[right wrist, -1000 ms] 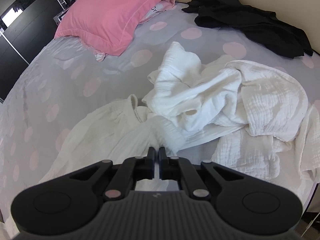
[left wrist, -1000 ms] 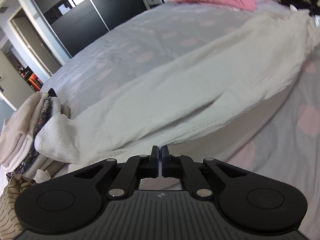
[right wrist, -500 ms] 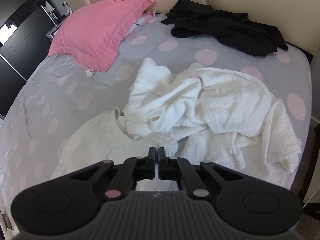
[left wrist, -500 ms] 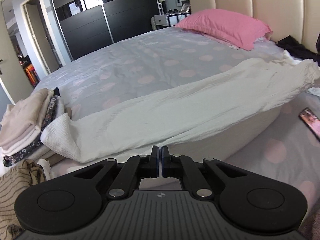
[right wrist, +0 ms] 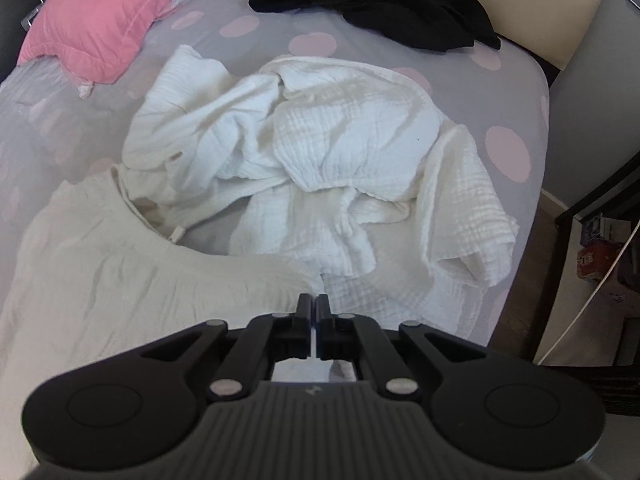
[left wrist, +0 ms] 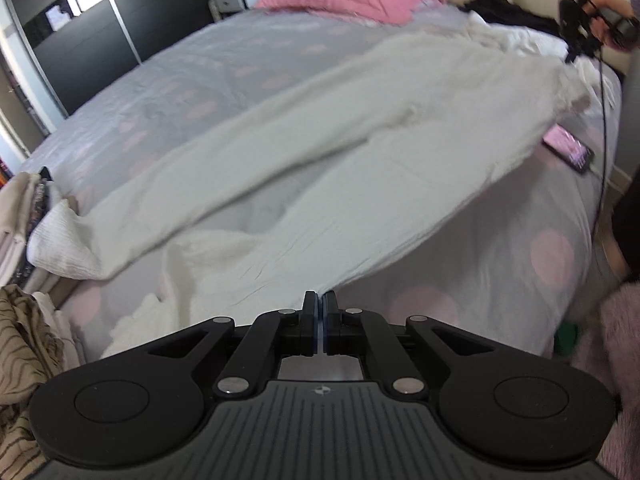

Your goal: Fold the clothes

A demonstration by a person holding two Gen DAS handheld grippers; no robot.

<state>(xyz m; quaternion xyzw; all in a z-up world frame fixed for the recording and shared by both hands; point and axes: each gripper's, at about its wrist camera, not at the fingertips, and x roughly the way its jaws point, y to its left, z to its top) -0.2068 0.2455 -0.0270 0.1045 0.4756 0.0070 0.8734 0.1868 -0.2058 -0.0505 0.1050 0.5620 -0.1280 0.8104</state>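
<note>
Left wrist view: left gripper (left wrist: 320, 300) clamped on hem of cream trousers (left wrist: 360, 152), which stretch from 6 toward 1 o'clock across polka-dot bedsheet (left wrist: 208, 80). Folded clothes stack (left wrist: 20, 216) at 9; phone (left wrist: 568, 150) at 3; right gripper (left wrist: 570, 54) at 1, pinching far end.

Right wrist view: right gripper (right wrist: 314, 304) closed on trousers' waistband (right wrist: 120, 272). Crumpled white muslin garments (right wrist: 340, 148) at 12; pink pillow (right wrist: 100, 12) at 10; black clothing (right wrist: 380, 0) at 1.

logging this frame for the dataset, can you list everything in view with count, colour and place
trousers: one, cream, stretched across the bed
crumpled laundry: one heap, white, beyond the right tool
dark garment: one, black, by the headboard
pillow: one, pink, head of the bed
bedsheet: one, grey with pink dots
folded stack: one, beige and patterned, left edge
phone: one, dark, bed's right edge
left tool: black, shut on the trousers' hem
right tool: black, shut on the trousers' waist end
</note>
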